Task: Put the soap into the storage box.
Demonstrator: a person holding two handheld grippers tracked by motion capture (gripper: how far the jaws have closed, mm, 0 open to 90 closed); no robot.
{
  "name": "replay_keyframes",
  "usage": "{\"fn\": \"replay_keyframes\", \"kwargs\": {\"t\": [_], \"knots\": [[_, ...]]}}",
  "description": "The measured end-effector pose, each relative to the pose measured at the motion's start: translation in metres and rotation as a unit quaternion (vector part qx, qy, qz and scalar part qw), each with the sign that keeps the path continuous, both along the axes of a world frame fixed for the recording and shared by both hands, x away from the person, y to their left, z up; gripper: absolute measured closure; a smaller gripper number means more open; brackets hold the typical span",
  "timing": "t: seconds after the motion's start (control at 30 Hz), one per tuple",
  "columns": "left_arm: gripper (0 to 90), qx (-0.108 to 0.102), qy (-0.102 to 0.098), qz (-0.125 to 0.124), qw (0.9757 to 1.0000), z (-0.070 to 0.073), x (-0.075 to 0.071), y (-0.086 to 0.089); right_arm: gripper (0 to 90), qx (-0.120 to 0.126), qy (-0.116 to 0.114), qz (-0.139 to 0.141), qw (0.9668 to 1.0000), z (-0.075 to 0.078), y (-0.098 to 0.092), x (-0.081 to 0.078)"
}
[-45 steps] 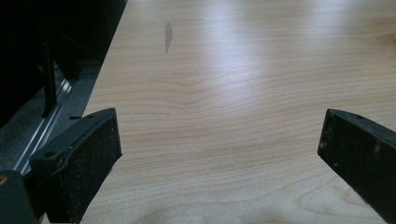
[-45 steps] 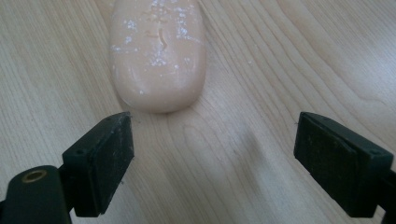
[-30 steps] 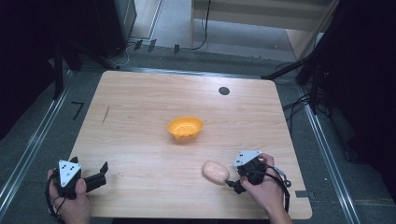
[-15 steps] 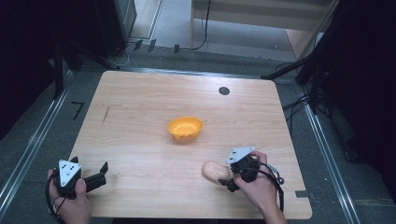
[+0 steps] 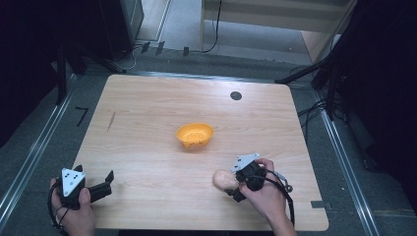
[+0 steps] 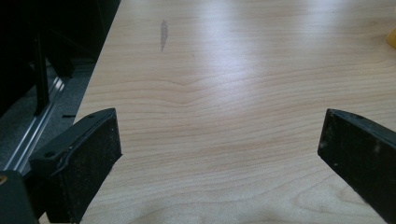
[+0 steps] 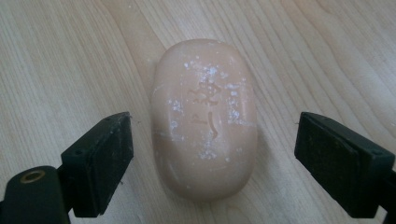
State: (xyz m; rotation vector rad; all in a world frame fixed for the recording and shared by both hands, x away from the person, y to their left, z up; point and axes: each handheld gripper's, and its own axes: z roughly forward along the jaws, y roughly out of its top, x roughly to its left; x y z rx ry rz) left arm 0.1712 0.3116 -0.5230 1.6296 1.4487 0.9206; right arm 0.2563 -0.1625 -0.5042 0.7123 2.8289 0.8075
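Straddling a peach soap bar [image 7: 204, 119] flat on the counter [image 5: 147, 128], the right tongs [image 7: 210, 154] gape clear of its sides, probably lining up a grip; the left tongs [image 6: 219, 154] wait wide, empty.

Each hand holds a black gripper with two flat, square black jaws. The left gripper [image 5: 93, 189] and the right gripper [image 5: 235, 186] each carry a grey three-cornered plate with dark dots. Thin black cables loop by both wrists.
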Motion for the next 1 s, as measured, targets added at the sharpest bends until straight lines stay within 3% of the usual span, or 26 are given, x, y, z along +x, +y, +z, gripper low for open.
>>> {"fn": "replay_keyframes", "kwargs": {"t": [0.3,0.6,1.0], "knots": [[0.0,-0.004,-0.002,-0.001,1.0000,0.000,0.000,0.001,13.1,-0.015,0.012,-0.002,0.9998,-0.005,0.007,0.002],[0.0,-0.005,0.000,-0.002,1.0000,0.000,0.000,0.001,17.3,-0.021,-0.001,-0.009,0.9997,-0.008,0.014,0.002],[0.0,-0.005,0.003,-0.002,1.0000,0.000,0.000,0.001,23.0,-0.026,0.010,-0.010,0.9995,-0.011,0.016,0.004]]}}
